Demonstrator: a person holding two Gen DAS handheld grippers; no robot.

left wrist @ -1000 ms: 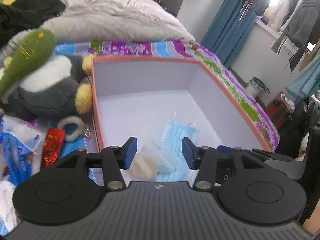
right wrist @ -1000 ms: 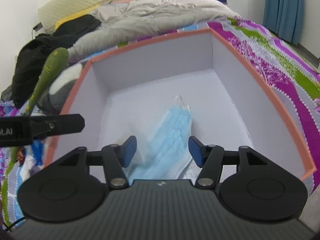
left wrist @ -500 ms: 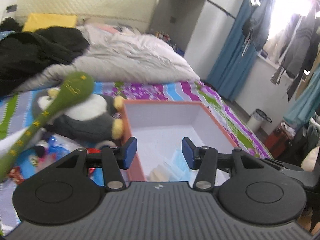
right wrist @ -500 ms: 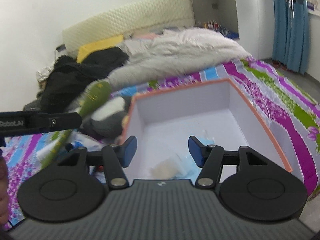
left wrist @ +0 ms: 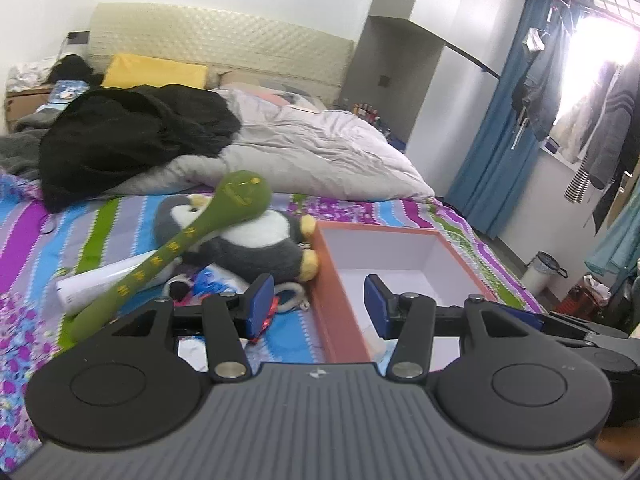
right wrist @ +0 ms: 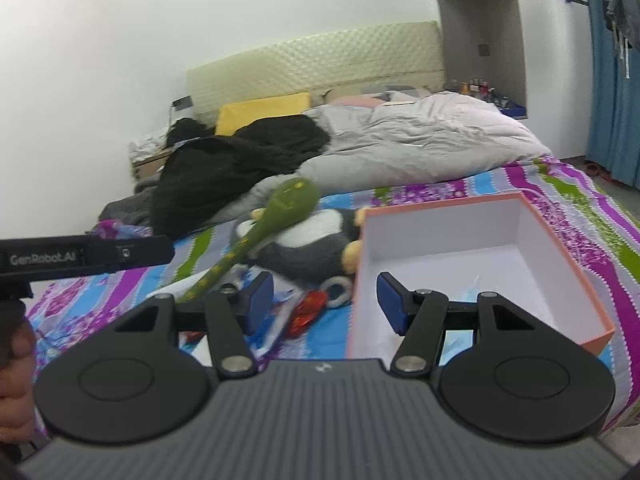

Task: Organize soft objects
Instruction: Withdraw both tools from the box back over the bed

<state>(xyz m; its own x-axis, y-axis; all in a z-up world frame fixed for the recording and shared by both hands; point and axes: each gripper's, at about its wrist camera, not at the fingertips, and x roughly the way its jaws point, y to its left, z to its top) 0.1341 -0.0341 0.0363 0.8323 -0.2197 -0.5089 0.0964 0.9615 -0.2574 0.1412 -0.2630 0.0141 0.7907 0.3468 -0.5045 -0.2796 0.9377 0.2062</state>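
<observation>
Left wrist view: left tool (left wrist: 319, 308) with blue pads apart, nothing between them, poised above the near left corner of the orange box (left wrist: 345, 312). Just past the left pad, a red wrapper (left wrist: 267, 319) and a grey ring (left wrist: 291, 297) on the striped bedsheet (left wrist: 120, 216). Beyond those, a grey-and-white penguin plush (left wrist: 256, 246) pressed against the box's left wall, with a long green plush (left wrist: 188, 240) lying slantwise across it. Farther off, a black garment (left wrist: 132, 136) and a pale duvet (left wrist: 320, 152) heaped toward the headboard.

Right wrist view: right tool (right wrist: 325, 300) likewise open and empty, its right pad over the box's white interior, left pad over the clutter beside the box. Behind the right pad, something pale blue on the box floor (right wrist: 470, 294), probably a face mask, mostly hidden. At far left, the other tool's black body and part of a hand (right wrist: 16, 364).
</observation>
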